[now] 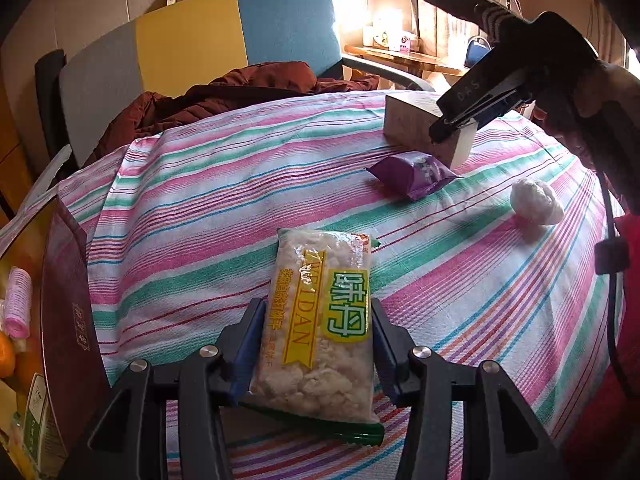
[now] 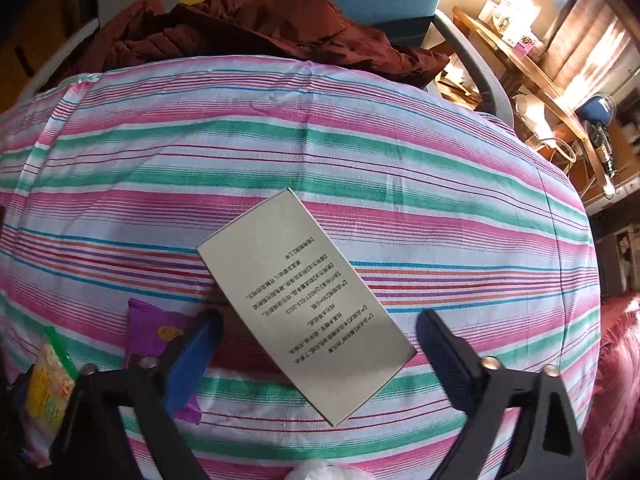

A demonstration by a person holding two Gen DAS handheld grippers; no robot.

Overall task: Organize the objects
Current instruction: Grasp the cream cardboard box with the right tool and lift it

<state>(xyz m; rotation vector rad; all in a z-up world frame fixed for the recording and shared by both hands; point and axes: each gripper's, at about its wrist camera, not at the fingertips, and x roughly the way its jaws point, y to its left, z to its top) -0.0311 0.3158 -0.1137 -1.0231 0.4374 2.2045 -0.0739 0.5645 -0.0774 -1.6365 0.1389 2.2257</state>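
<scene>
A clear snack packet with a yellow and green label sits between the blue pads of my left gripper, which is shut on it just above the striped cloth. The same packet shows at the lower left of the right wrist view. A grey printed box lies slantwise on the cloth between the fingers of my right gripper; a gap shows at each pad, so it is open. In the left wrist view that gripper hangs over the box. A purple packet lies beside it.
A white crumpled ball lies on the cloth at the right. A dark red open box at the left holds a pink roll and oranges. Behind the table, a brown jacket is draped on a coloured chair.
</scene>
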